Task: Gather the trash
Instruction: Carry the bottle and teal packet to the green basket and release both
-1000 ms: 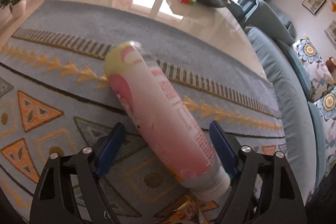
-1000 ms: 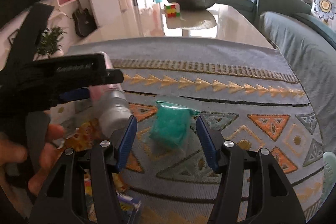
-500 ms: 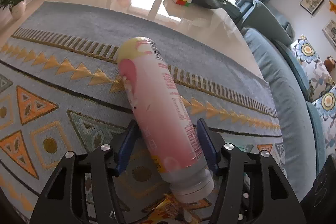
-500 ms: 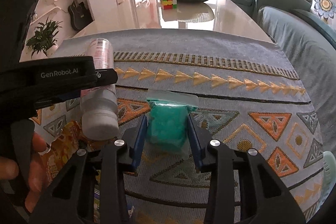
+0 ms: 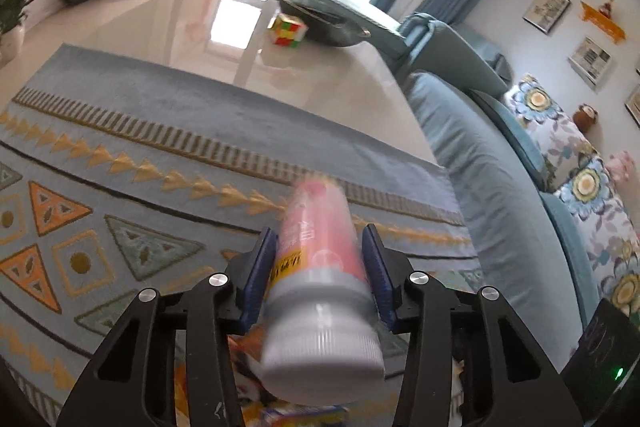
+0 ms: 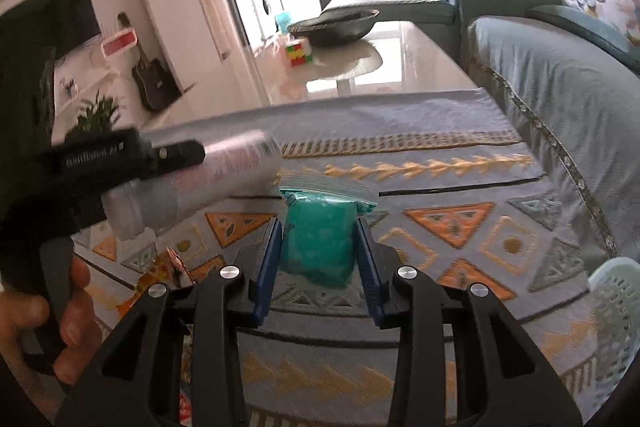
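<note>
Pink bottle (image 5: pixel 320 267) is clamped in my left tongs (image 5: pixel 320 267), lifted over the rug (image 5: pixel 120 131). On the right view, my right tongs (image 6: pixel 318 247) pinch the teal bag (image 6: pixel 320 227); a pale basket (image 6: pixel 616 291) waits nearby. I judge both pickups done, dropping off left, and an orange wrapper (image 6: pixel 160 267) remains.

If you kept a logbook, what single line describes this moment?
left gripper: shut on pink bottle | right gripper: shut on green bag | both above rug
</note>
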Available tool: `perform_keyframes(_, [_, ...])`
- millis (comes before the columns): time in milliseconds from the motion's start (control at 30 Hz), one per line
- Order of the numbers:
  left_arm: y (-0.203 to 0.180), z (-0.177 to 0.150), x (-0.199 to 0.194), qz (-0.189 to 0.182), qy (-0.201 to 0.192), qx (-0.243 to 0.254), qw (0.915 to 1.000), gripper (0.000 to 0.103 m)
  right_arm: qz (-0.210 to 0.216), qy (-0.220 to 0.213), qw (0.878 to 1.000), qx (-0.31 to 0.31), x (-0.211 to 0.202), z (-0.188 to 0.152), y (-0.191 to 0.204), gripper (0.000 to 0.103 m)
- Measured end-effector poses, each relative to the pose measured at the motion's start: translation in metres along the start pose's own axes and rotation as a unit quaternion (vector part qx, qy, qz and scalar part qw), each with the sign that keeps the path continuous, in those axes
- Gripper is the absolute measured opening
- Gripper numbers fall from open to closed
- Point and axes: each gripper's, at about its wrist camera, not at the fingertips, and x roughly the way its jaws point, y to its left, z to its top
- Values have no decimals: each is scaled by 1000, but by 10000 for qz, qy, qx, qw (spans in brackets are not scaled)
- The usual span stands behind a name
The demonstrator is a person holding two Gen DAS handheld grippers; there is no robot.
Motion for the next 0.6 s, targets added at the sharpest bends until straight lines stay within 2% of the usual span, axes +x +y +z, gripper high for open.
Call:
perform_keyframes(133, [-19, -10, -15, -271, 10, 92, 9996, 42, -67, -234, 9990, 376, -38, 0, -26, 34])
perform_keyframes(233, [-33, -22, -20, -434, 220, 206, 9986, 42, -104, -299, 9977, 597, -62, -5, -45, 34])
perform_keyframes(300, [-44, -36, -18, -381, 509, 458, 9969, 42, -134, -317, 9967, 733, -76, -13, -56, 34])
perform_keyframes(433, [-56, -69, 6, -217, 1228, 861, 9885, 41, -148, -269, 9942, 1035, -95, -33, -75, 34])
perform_keyframes(500, [-61, -88, 17, -155, 1552, 1034, 9823, 47, -159, -251, 9933, 1120, -101, -40, -82, 34])
perform_keyframes(600, [-71, -107, 25, -3, 1665, 1229, 9784, 53, -190, -204, 9917, 1258, -109, -50, -92, 34])
